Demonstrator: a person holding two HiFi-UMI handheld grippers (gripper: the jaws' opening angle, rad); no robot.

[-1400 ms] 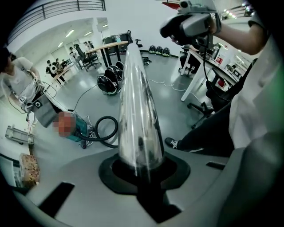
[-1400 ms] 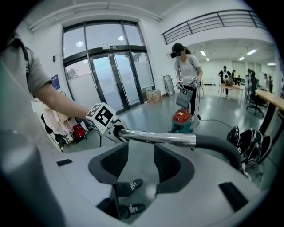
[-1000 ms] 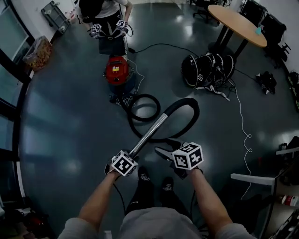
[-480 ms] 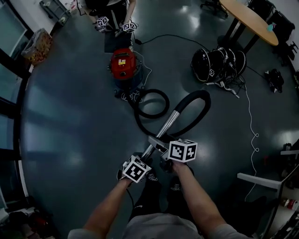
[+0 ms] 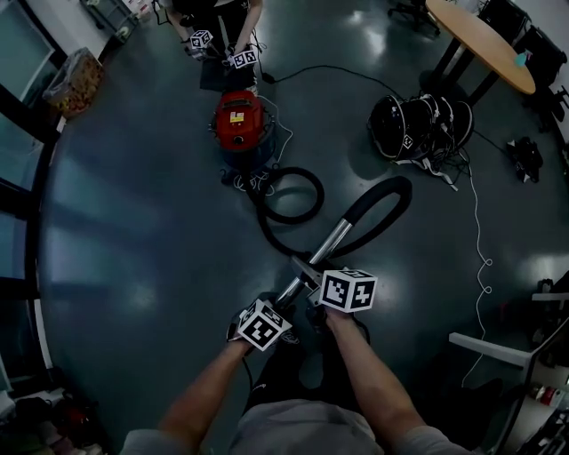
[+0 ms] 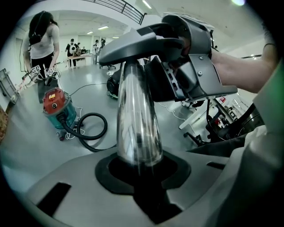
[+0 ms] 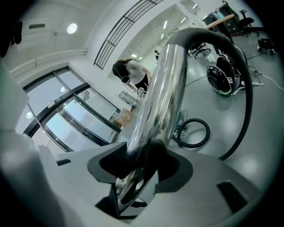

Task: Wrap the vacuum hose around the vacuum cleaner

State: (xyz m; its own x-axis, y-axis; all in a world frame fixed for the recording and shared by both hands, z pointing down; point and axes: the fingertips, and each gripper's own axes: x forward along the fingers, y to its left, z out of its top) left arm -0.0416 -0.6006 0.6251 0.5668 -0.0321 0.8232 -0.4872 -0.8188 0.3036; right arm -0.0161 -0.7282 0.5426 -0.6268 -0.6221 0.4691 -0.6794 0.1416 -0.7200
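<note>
The red and teal canister vacuum cleaner (image 5: 238, 123) stands on the dark glossy floor (image 5: 133, 222) in the upper middle of the head view. Its black ribbed hose (image 5: 384, 204) leaves the canister, makes a loop on the floor just below it, then arcs to the right and upward into a shiny chrome wand tube (image 5: 332, 243) that slants down toward the centre of the frame.

The left gripper (image 6: 141, 169) pinches the lower end of this tube, with the dark pads tight against the metal on both sides. The right gripper (image 7: 135, 174) straddles the same tube just above the left one. Its jaws have just been closing, the tube runs between them, and a dark gap shows beside the metal on the left.

At the top edge, behind the vacuum cleaner, a second person (image 5: 218, 18) holds marker cubes. A round wooden table (image 5: 480, 40) fills the upper right corner.
</note>
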